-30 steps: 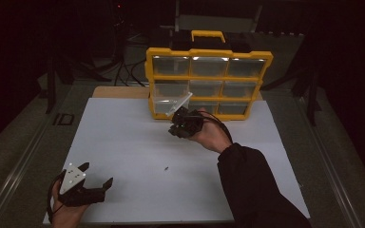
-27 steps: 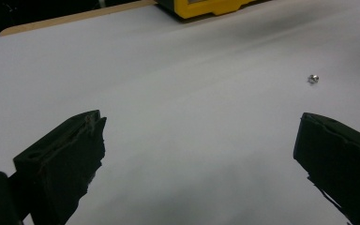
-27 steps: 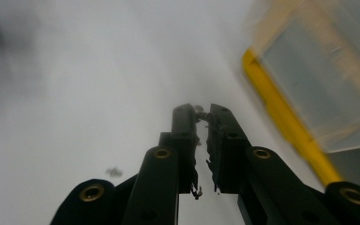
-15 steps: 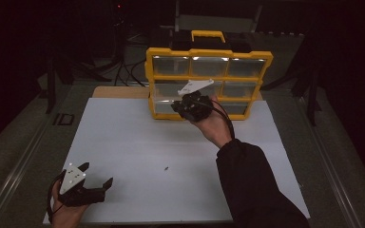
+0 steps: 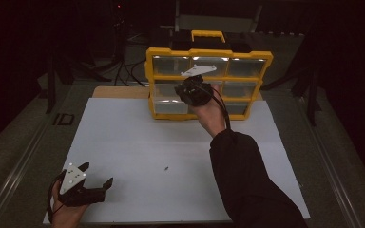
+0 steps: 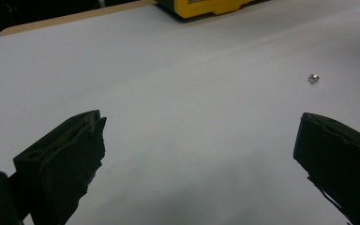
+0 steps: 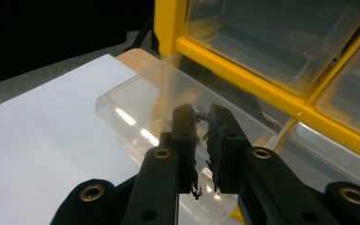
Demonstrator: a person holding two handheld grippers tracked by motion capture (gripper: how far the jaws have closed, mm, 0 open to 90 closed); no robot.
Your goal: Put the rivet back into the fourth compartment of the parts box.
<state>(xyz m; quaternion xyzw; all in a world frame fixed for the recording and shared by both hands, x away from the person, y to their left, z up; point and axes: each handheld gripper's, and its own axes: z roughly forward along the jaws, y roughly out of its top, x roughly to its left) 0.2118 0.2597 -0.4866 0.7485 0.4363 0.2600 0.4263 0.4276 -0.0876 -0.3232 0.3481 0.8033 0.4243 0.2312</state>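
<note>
the right gripper (image 5: pixel 193 88) has gone up from low at the yellow box (image 5: pixel 208 53) to its middle row, so the drop looks close. its jaws are pressed together on a tiny screw (image 7: pixel 199 111) (just a shiny bit at the tips). it hangs over the clear drawer (image 7: pixel 136 117) pulled out of the box; what is inside the drawers is too dim to tell. the left gripper (image 5: pixel 92 187) rests spread wide on the white sheet (image 5: pixel 138 142). another small screw (image 6: pixel 313 78) lies near it.
</note>
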